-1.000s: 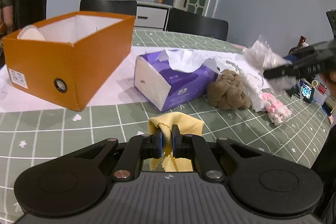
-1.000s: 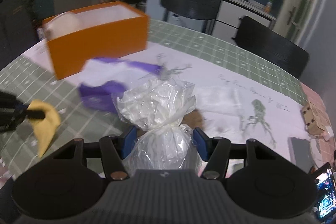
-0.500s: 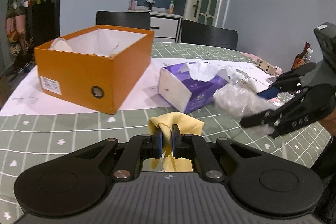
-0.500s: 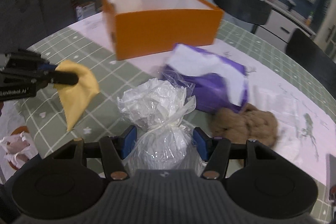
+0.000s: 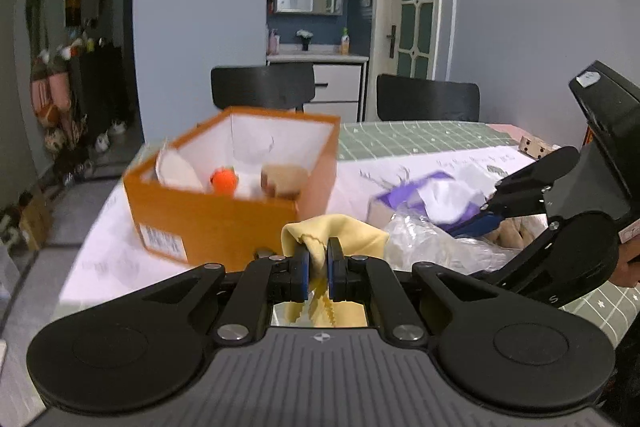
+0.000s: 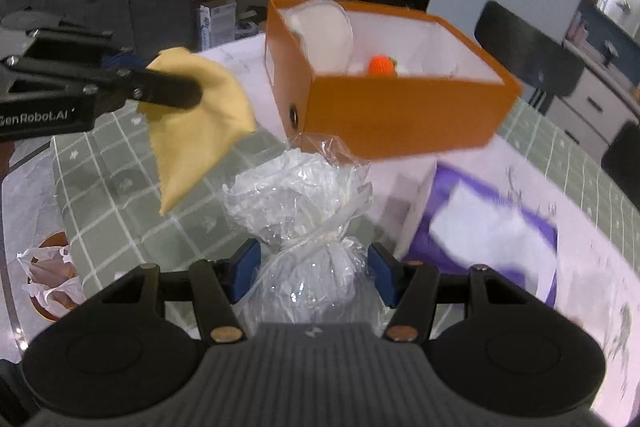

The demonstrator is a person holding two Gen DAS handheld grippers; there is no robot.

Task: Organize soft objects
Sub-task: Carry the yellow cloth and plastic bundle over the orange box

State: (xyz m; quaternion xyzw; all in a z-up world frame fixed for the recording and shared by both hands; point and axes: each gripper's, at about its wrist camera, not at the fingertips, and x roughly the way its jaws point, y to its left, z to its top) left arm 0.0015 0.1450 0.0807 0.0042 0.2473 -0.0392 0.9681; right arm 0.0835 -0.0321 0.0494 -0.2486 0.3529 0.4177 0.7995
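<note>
My left gripper (image 5: 318, 269) is shut on a yellow cloth (image 5: 340, 233), held in the air in front of the orange box (image 5: 216, 215). In the right wrist view that cloth (image 6: 196, 119) hangs from the left gripper (image 6: 188, 93) at the left. My right gripper (image 6: 312, 277) is shut on a clear plastic bag (image 6: 304, 203), held above the table just short of the orange box (image 6: 400, 107). The bag also shows in the left wrist view (image 5: 432, 243), with the right gripper (image 5: 492, 215) at the right. The box holds an orange ball (image 6: 380, 65), a white round item (image 6: 324, 39) and a tan item (image 5: 284, 179).
A purple tissue pack (image 6: 488, 239) lies right of the box on white paper. A brown plush (image 5: 516, 231) lies behind the right gripper. Two black chairs (image 5: 264, 91) stand at the far table edge. A bin with a white bag (image 6: 48, 275) sits on the floor at the left.
Both grippers have risen and moved toward the orange box with their loads. The box now looks nearer and its contents show.
</note>
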